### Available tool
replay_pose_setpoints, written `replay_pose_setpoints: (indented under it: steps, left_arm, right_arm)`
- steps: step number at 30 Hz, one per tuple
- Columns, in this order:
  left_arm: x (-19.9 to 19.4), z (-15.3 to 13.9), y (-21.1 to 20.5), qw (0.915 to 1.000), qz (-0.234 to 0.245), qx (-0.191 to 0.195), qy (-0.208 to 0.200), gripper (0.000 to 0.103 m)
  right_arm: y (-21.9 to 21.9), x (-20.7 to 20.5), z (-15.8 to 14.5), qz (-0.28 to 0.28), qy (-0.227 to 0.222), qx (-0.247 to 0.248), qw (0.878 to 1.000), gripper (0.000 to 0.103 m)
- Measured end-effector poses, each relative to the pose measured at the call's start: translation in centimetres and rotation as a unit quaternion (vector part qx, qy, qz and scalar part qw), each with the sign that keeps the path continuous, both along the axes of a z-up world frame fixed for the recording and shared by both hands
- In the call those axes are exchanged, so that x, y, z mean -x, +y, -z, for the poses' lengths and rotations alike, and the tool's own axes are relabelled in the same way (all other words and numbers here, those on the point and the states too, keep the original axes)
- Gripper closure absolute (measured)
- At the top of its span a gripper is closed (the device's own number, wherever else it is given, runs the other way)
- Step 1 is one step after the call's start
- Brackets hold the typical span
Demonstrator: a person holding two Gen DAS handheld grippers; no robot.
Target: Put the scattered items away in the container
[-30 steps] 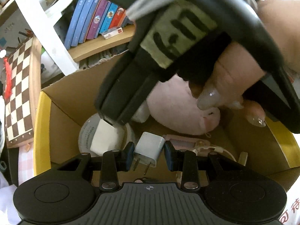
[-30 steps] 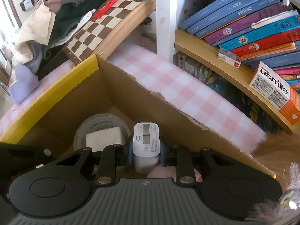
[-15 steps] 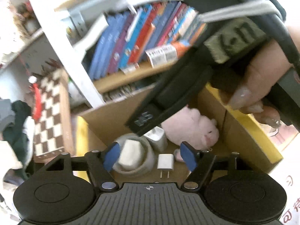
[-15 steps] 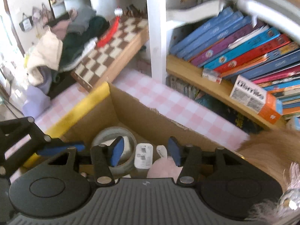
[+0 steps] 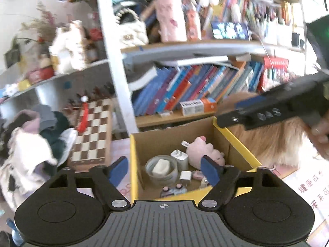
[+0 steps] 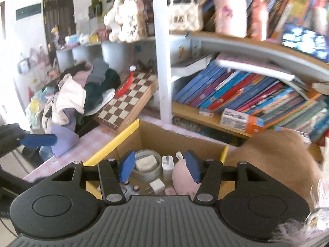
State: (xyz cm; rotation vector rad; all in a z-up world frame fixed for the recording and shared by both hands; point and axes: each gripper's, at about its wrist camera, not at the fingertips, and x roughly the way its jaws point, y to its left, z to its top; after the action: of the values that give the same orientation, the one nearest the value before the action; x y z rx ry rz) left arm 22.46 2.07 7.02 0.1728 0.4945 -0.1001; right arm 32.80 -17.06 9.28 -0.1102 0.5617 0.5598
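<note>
An open cardboard box point(image 5: 133, 160) with yellow-edged flaps holds a tape roll point(image 5: 162, 169) with a white block in it, a white charger point(image 5: 180, 157), a small white plug point(image 5: 185, 177) and a pink plush pig point(image 5: 202, 152). My left gripper point(image 5: 164, 170) hangs above and in front of the box, its jaws opening with nothing between them. My right gripper point(image 6: 160, 166) hovers over the same box point(image 6: 115, 142), jaws also opening and empty, with the charger point(image 6: 167, 164), the plug point(image 6: 157, 186) and the pig point(image 6: 183, 177) lying below. The right gripper point(image 5: 229, 113) shows at the box's right.
A chessboard point(image 5: 92, 131) leans left of the box beside a heap of clothes point(image 5: 30, 144). A white shelf post point(image 5: 121, 72) and rows of books point(image 5: 195, 88) stand behind. Tan fur point(image 5: 273, 142) lies right of the box. Pink checked cloth point(image 6: 86, 142) covers the surface.
Both grippers let go of their white chargers, which now lie in the box. Both have pulled up and back from the box, and their jaws stand wider.
</note>
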Motion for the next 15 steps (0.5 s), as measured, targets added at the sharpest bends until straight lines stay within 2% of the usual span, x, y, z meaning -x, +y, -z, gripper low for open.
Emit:
replay_pose_setpoints:
  steps: [3,7,11,15]
  left_arm:
    - [3.1,0.0,0.3,0.9994,-0.018,0.012,-0.026,0.014]
    - [7.4,0.1,0.1,0.9980,-0.030,0.026,-0.049,0.011]
    - [10.9,0.9,-0.1,0.9971,-0.036,0.037,-0.057,0.007]
    - [13.6,2.2,-0.2,0.9965,-0.038,0.052,-0.054,0.007]
  right_arm:
    - [-0.5,4.4,0.1,0.025,-0.028,-0.002,0.999,0.047]
    - [-0.8,9.9,1.0,0.051,-0.041,-0.005,0.998,0.045]
    - [-1.1,15.0,2.2,0.084,-0.063,0.003,0.995,0.045]
    - [-1.3,19.2,3.8,0.106,-0.061,0.011,0.992,0.045]
